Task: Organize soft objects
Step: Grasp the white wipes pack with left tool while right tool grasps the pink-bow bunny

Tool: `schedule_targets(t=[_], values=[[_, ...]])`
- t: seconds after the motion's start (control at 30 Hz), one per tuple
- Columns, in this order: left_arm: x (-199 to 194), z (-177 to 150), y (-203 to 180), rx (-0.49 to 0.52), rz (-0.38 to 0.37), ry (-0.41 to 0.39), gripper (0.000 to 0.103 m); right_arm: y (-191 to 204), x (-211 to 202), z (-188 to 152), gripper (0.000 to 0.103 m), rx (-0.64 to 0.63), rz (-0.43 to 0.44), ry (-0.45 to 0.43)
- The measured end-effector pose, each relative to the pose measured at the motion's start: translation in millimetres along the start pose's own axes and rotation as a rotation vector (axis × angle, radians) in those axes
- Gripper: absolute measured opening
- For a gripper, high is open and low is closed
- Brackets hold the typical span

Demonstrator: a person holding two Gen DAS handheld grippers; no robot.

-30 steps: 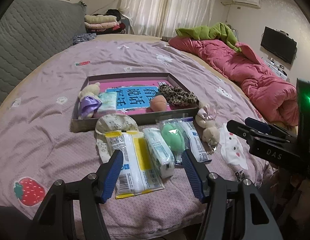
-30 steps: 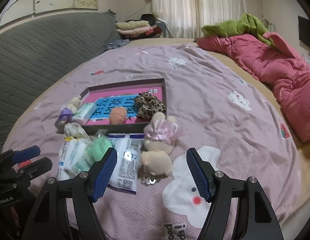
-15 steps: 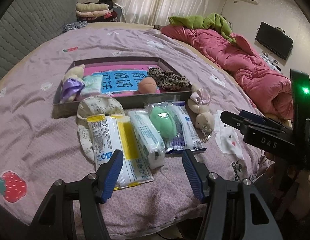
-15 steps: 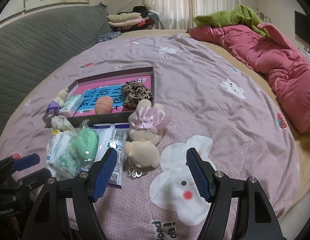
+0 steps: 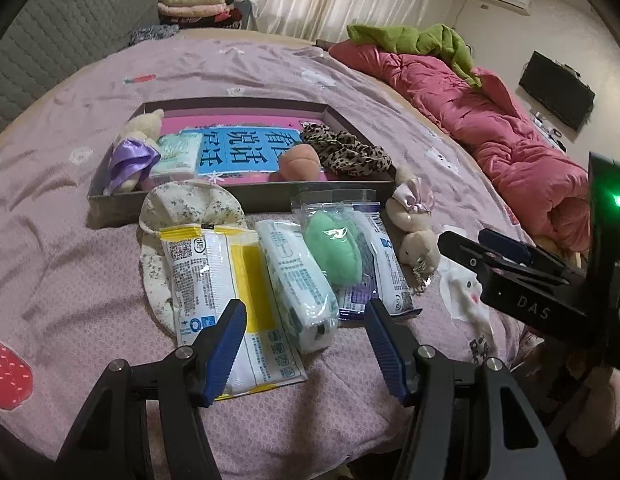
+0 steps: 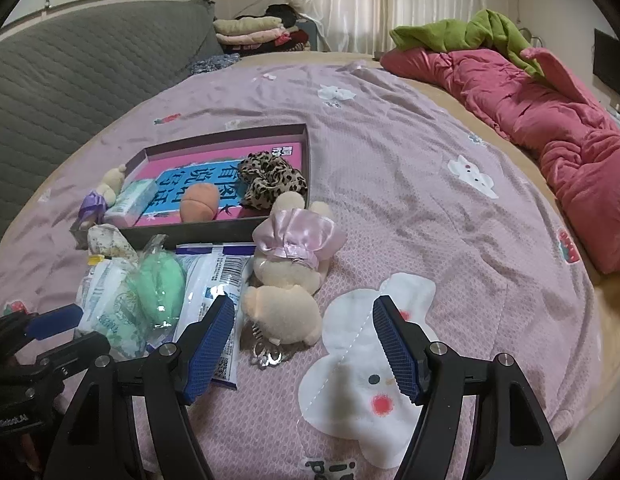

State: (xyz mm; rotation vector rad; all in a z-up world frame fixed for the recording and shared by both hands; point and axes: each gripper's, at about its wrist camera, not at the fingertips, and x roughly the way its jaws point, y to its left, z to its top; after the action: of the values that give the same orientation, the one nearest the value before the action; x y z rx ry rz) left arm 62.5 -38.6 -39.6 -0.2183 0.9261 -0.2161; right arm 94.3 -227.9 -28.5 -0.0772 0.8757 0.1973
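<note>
A shallow dark box lies on the pink bedspread, holding a purple-bowed plush, a tissue pack, a peach toy and a leopard scrunchie. In front of it lie a floral pouch, a yellow-striped packet, a white tissue pack, a bagged green sponge and a pink-bowed plush bear. My left gripper hovers open above the tissue pack. My right gripper is open just in front of the bear.
A red quilt with a green garment lies along the bed's right side. Folded clothes sit at the back. A grey padded headboard bounds the left. A white bunny patch marks the bedspread beneath my right gripper.
Both grippers have sunk and moved closer to the row of items in front of the box. Their jaws stay equally wide; nothing on the bed has shifted.
</note>
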Motion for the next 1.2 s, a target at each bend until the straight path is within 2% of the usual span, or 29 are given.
schedule_targets(t=[0.5, 0.6, 0.83, 1.2], values=[[15, 9, 7, -0.020, 0.019, 0.008, 0.061, -8, 21, 12, 0.073, 0.069, 0.002, 0.010], [16, 10, 7, -0.012, 0.028, 0.006, 0.056, -7, 22, 12, 0.073, 0.063, 0.004, 0.012], [23, 10, 14, -0.047, -0.024, 0.025, 0.035, -4, 32, 15, 0.073, 0.058, 0.001, 0.026], [31, 11, 6, -0.014, -0.016, 0.041, 0.031, -6, 49, 22, 0.073, 0.089, -0.008, 0.049]])
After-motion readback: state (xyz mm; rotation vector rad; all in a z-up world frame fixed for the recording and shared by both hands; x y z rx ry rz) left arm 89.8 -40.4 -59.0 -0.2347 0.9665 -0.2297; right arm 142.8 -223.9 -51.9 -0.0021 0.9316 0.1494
